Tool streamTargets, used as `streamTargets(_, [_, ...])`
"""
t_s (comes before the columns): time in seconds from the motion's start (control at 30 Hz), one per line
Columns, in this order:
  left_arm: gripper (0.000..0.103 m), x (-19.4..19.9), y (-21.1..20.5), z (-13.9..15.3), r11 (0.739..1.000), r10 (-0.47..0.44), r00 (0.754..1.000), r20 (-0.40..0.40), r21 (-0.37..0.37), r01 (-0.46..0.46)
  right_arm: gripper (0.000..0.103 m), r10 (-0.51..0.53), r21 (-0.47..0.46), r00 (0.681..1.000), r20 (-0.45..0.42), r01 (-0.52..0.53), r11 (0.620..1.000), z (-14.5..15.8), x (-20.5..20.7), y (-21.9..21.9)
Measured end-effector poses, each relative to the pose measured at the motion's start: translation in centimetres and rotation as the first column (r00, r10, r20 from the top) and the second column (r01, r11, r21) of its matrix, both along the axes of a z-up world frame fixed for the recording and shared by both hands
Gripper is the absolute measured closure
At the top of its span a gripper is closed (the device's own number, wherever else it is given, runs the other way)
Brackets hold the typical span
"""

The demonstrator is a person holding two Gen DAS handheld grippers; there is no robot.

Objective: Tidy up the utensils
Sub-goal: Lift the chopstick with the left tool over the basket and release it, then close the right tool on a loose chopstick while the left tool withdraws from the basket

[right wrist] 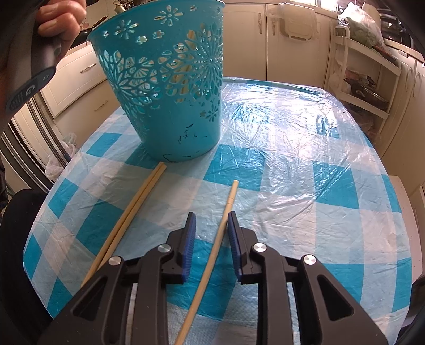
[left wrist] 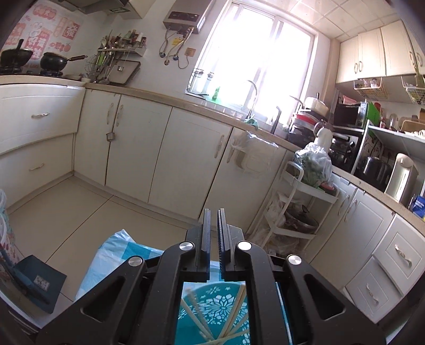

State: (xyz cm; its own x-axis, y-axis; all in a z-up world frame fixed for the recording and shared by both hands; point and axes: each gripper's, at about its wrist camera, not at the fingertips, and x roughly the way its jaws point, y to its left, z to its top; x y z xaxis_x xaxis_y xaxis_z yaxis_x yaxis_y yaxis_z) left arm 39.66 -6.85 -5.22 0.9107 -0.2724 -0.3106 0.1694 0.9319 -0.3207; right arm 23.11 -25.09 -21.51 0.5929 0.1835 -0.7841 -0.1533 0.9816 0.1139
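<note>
Two views are on record. Left wrist view: the left gripper (left wrist: 214, 212) is held above the table with its black fingers pressed together and nothing between them, aimed across the kitchen toward the cream base cabinets (left wrist: 159, 148). Directly beneath its frame lies the open mouth of the teal plastic basket with flower cut-outs (left wrist: 212, 302), and several pale wooden chopsticks in the basket (left wrist: 235, 310) lean against its inner wall. Right wrist view: the right gripper (right wrist: 211, 220) is angled down at the blue-and-white checked tablecloth under clear plastic film (right wrist: 305, 185), its blue-padded fingers partly spread around a single pale wooden chopstick (right wrist: 212, 254); the right-hand pad appears to touch it, the left-hand pad stands clear. A pair of chopsticks (right wrist: 132, 212) lies just to the left, ends near the upright basket's base. A hand (right wrist: 59, 18) grips a dark handle at upper left.
</note>
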Motion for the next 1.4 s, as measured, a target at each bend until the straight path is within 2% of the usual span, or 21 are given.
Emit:
streamTargets(0.17, [0.098,-0.8,-0.1,-0.8,0.999,-0.021,0.999,-0.032,0.041,0.023,0.078,0.0,0.0,1.0,0.0,0.0,1.0,0.0,0.0,0.0])
streamTargets(0.3, [0.097,-2.4,1.0,-1.0,0.999,-0.014,0.999,-0.043,0.046,0.016,0.077,0.001,0.006,1.0,-0.001,-0.001,1.0,0.0,0.0,0.0])
streamTargets(0.33, [0.093,-2.9,1.5,-1.1,0.999,-0.01,0.999,-0.047,0.046,0.012,0.076,0.004,0.014,1.0,-0.002,-0.004,1.0,0.0,0.0,-0.1])
streamTargets(0.4, [0.079,-4.0,2.3,-1.2,0.998,0.006,0.999,-0.051,0.056,-0.003,0.075,0.007,0.022,1.0,-0.004,-0.007,1.0,0.0,0.0,-0.2])
streamTargets(0.47, [0.049,-5.6,3.5,-1.5,0.997,0.044,0.998,-0.048,0.072,-0.04,0.075,0.007,0.026,1.0,-0.003,-0.007,1.0,0.0,0.0,-0.2])
streamTargets(0.57, [0.037,-8.0,5.3,-2.9,0.991,0.087,0.994,-0.061,0.106,-0.08,0.079,0.002,0.007,1.0,0.0,-0.002,1.0,0.0,-0.1,-0.1])
streamTargets(0.67, [0.029,-9.5,6.8,-5.8,0.986,0.114,0.985,-0.127,0.139,-0.096,0.087,-0.013,0.004,1.0,-0.001,0.013,1.0,0.0,-0.1,-0.3])
streamTargets(0.8, [0.029,-10.2,8.0,-11.0,0.981,0.117,0.957,-0.266,0.18,-0.07,0.089,-0.005,-0.009,1.0,-0.012,0.005,1.0,0.1,-0.2,-0.3])
streamTargets(0.93, [0.028,-10.0,7.0,-14.3,0.976,0.076,0.934,-0.349,0.216,0.001,0.088,0.004,-0.042,1.0,-0.008,-0.004,0.999,0.1,-0.2,0.2])
streamTargets(1.03, [0.027,-9.9,6.2,-15.5,0.975,0.04,0.922,-0.385,0.219,0.049,0.089,0.002,-0.04,1.0,-0.009,-0.003,0.999,0.1,-0.2,0.1])
streamTargets(1.1, [0.025,-10.0,5.4,-15.8,0.969,0.026,0.921,-0.389,0.235,0.072,0.094,-0.004,-0.034,1.0,-0.023,0.004,0.999,0.2,-0.2,-0.1])
streamTargets(1.17, [0.022,-10.1,4.9,-16.3,0.965,0.012,0.918,-0.397,0.246,0.094,0.095,-0.006,-0.017,0.999,-0.036,0.005,1.0,0.2,-0.3,-0.4])
streamTargets(1.27, [0.021,-9.8,4.3,-17.0,0.962,-0.014,0.897,-0.442,0.238,0.132,0.095,-0.005,-0.029,0.999,-0.038,0.004,1.0,0.2,0.0,-0.3])
streamTargets(1.4, [0.018,-9.8,4.1,-17.1,0.96,-0.026,0.894,-0.447,0.237,0.147,0.095,0.0,-0.021,0.999,-0.039,-0.001,1.0,0.1,0.4,-0.3])
